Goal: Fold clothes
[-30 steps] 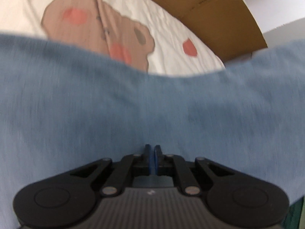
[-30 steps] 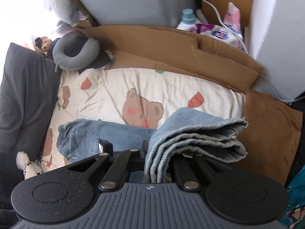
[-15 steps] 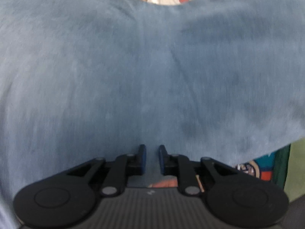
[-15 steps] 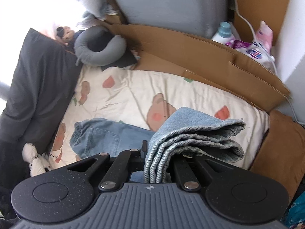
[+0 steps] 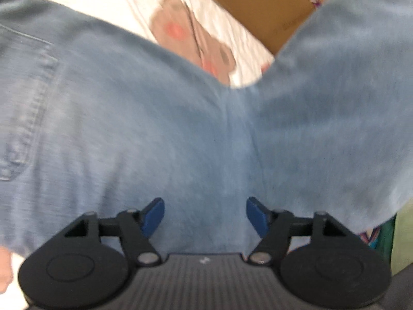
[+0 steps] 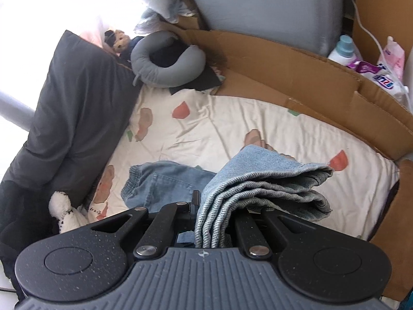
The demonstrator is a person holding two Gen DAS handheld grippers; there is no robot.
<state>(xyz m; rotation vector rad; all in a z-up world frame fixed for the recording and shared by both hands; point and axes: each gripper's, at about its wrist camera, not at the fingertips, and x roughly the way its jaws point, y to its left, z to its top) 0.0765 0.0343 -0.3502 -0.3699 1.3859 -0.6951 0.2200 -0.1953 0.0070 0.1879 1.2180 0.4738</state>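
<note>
A pair of light blue jeans (image 5: 155,118) fills the left wrist view, spread over a cream bedsheet (image 5: 206,20) with bear prints. My left gripper (image 5: 205,215) hovers just above the denim, its jaws opening wide, blue pads (image 5: 155,214) apart and pressing on nothing. In the right wrist view my right gripper (image 6: 206,214) is shut on the jeans' bunched leg ends (image 6: 263,188), which stick out to the right in several layers. The waistband and back pocket (image 6: 160,183) lie on the bedsheet (image 6: 232,118) to the left.
Brown cardboard (image 6: 296,77) lines the bed's far and right edges. A dark grey pillow (image 6: 72,118), a grey neck cushion (image 6: 167,64) and a white plush toy (image 6: 64,211) sit at the left. Bottles (image 6: 343,49) stand at the back right corner.
The left gripper's jaws went from shut on the denim to wide apart and drew back, uncovering sheet and pocket. The right gripper carried the leg ends leftward over the bed, still clamped.
</note>
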